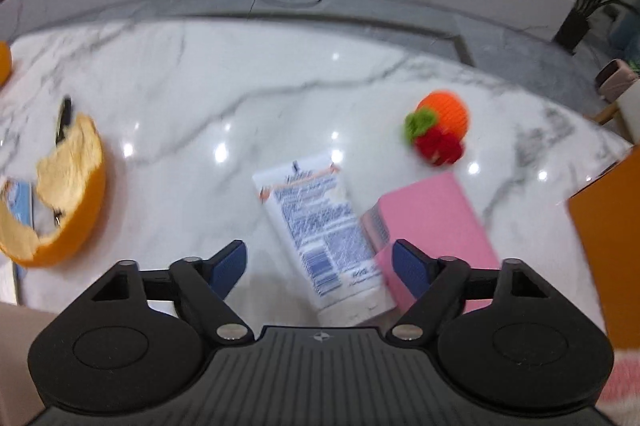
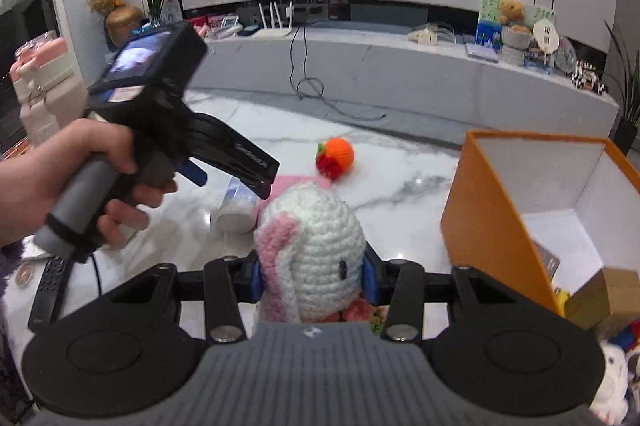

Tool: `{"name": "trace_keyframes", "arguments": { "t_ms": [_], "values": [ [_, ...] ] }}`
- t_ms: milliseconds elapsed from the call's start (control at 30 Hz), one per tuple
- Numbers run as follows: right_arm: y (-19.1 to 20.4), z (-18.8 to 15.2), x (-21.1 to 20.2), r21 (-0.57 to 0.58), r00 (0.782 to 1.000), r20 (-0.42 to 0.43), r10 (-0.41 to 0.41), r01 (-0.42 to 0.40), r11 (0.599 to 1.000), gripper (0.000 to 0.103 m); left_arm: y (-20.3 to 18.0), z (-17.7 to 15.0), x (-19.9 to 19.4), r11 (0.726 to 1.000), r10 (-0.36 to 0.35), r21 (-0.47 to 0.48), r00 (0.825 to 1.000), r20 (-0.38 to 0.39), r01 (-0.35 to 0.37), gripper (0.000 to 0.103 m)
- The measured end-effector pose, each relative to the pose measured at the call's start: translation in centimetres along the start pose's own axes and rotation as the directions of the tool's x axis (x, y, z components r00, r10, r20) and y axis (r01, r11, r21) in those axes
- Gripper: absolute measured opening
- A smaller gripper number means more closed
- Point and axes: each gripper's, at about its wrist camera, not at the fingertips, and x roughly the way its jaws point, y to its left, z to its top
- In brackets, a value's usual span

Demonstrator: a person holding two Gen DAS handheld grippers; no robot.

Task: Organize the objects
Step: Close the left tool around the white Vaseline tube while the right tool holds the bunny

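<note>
My right gripper (image 2: pixel 314 278) is shut on a white crocheted bunny (image 2: pixel 316 246) with pink ears, held above the marble table (image 2: pixel 400 194). An orange box (image 2: pixel 492 210) with a white inside stands open to its right. My left gripper (image 1: pixel 318 250) is open, hovering over a white tube (image 1: pixel 316 226) that lies beside a pink box (image 1: pixel 432 222); nothing touches its pads. In the right wrist view a hand holds the left gripper (image 2: pixel 240 182) over the tube (image 2: pixel 236 206). A crocheted orange and strawberry (image 1: pixel 440 126) lies farther back.
An orange peel (image 1: pixel 68 194) and a black pen (image 1: pixel 64 118) lie at the table's left. A remote control (image 2: pixel 48 286) rests near the front left edge. The orange box holds a small cardboard box (image 2: pixel 600 290) and soft toys. A cluttered white counter (image 2: pixel 400 66) runs behind.
</note>
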Motion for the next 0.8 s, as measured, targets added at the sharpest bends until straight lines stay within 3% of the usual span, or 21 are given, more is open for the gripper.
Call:
{"name": "trace_keyframes", "arguments": {
  "t_ms": [167,300,367,433,600,700,800],
  "values": [
    [-0.4,-0.5,0.2,0.007,0.999,-0.032,-0.017,0.017,1.000,0.047,0.3,0.4,-0.1,1.000,0.008,-0.004,1.000,0.002,-0.008,0.092],
    [-0.9,-0.5,-0.1,0.027,1.000,-0.024,-0.004,0.005,1.000,0.047,1.4,0.1,0.7,0.999,0.028,-0.040,0.999,-0.045,-0.030,0.086],
    [-0.9,-0.6,-0.2,0.022,1.000,-0.024,-0.007,0.008,1.000,0.047,1.1,-0.1,0.8,0.998,0.069,0.011,0.997,-0.023,-0.069,0.084],
    [-1.0,-0.7,-0.1,0.023,0.999,-0.030,-0.012,0.013,1.000,0.047,0.9,-0.1,0.7,0.998,0.061,0.022,0.998,-0.013,-0.061,0.081],
    [-0.8,-0.9,0.0,0.020,0.999,-0.043,-0.014,0.015,1.000,0.047,0.3,0.1,0.4,0.998,0.053,0.038,0.999,-0.009,-0.053,0.058],
    [-0.6,-0.9,0.1,0.016,0.999,-0.047,-0.010,0.010,1.000,0.048,0.3,-0.1,0.3,0.998,0.051,0.046,0.998,-0.046,-0.049,0.058],
    [-0.5,-1.0,0.1,0.015,0.999,-0.052,-0.009,0.010,1.000,0.048,-0.4,-0.6,0.1,0.991,0.053,0.124,0.996,-0.065,-0.045,0.060]
  ]
}}
